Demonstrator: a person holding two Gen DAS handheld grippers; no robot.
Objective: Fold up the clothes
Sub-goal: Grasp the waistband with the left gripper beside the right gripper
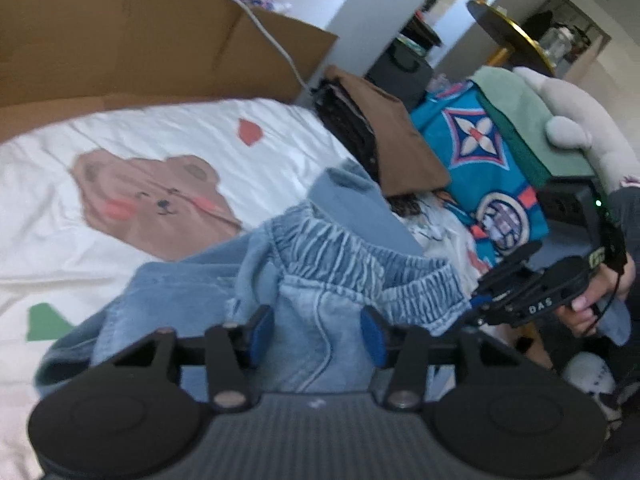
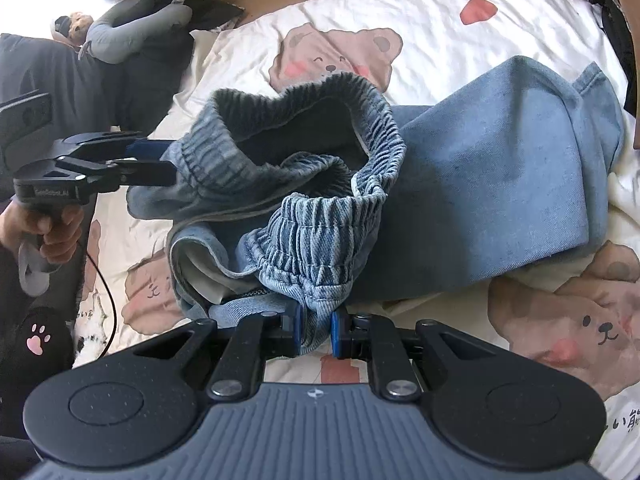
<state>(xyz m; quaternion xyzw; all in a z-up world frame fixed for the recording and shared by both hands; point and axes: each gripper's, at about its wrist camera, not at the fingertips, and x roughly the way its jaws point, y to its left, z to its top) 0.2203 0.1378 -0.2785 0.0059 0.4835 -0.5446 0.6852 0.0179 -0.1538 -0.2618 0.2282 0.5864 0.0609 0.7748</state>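
Pile of folded clothes (image 1: 472,160) and cardboard box (image 1: 160,40) are seen only from the left wrist; the full elastic waistband (image 2: 304,152) opening and trouser leg (image 2: 520,168) only from the right. Denim trousers (image 2: 400,184) are lying crumpled on the bear-print sheet (image 2: 440,32). Right gripper (image 2: 316,330) is clamped narrow on a waistband fold. Left gripper (image 1: 316,332) is parted midway; denim is seen between its pads (image 1: 262,330), contact not discernible. Free sheet is left beyond the trousers, bounded by the box.
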